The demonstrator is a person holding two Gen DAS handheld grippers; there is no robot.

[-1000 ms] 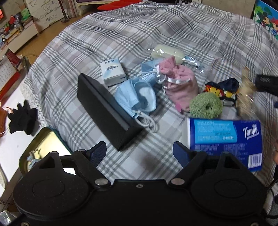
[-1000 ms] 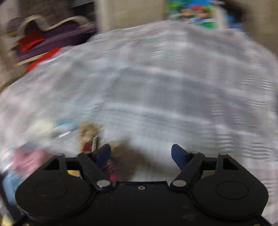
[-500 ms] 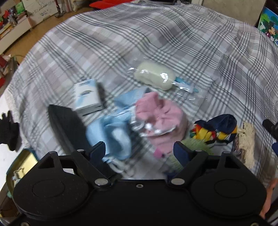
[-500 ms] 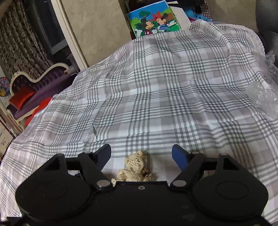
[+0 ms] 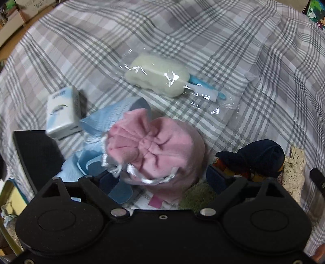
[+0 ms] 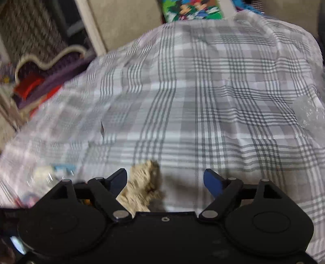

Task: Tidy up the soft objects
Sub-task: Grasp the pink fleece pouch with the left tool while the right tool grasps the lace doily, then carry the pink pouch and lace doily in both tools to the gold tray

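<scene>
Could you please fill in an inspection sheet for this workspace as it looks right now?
Surface: grey plaid cloth, wrinkled, covering the whole work area.
Job's things: pink pouch lying partly on a blue face mask; navy fabric bundle; beige lace piece; green fuzzy item, mostly hidden.
Clutter: wrapped pale sponge with a blue handle; small white box; black case.
Grippers: left gripper open, jaws just widened, the pouch between them but pads not pressing it; right gripper open, jaws just widened, the lace near its left finger.
Cables: nothing seen.
Surroundings: cartoon picture and purple furniture beyond the cloth.
</scene>
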